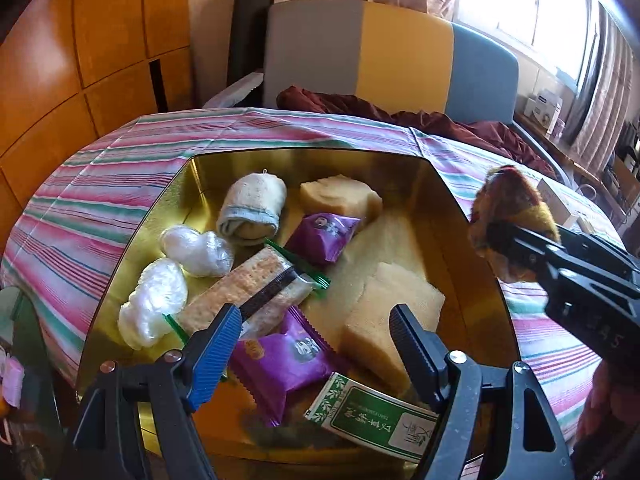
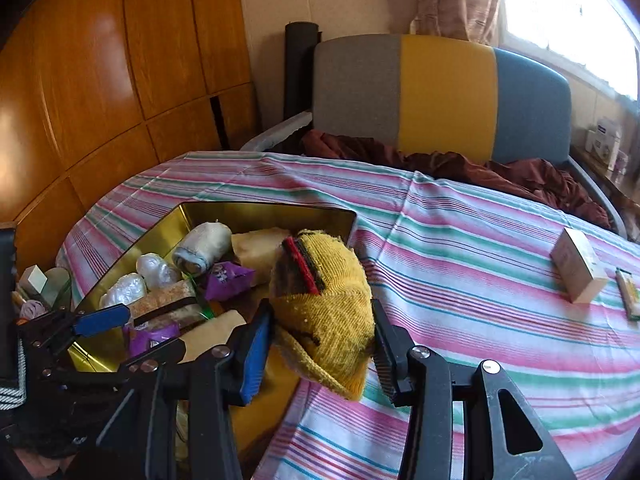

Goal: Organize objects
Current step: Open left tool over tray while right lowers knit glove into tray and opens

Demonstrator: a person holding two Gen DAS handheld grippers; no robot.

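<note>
Rolled mustard-yellow knitted sock (image 2: 326, 316) with a red and dark band, clamped between the two pads of the right gripper (image 2: 320, 350), blue pad on one flank and black pad on the other. Long axis running away from the camera and slightly upward, banded end farthest out, loose cuff drooping below the jaws. Held in the air over the near right edge of the gold hexagonal metal tin (image 2: 264, 210), above the pink, green and white striped tablecloth (image 2: 460, 248). Inside the tin: a rolled grey-white towel (image 1: 253, 210), two crumpled clear plastic bundles (image 1: 176, 276), a wrapped cracker pack (image 1: 248, 288), purple snack packets (image 1: 282, 360), pale sponge blocks (image 1: 388, 308) and a green tea sachet (image 1: 372, 420). Left gripper (image 1: 316, 332) poised over the tin, jaws spread wide, nothing between them. Small cream cardboard box (image 2: 578, 266) well apart on the cloth to the right.
</note>
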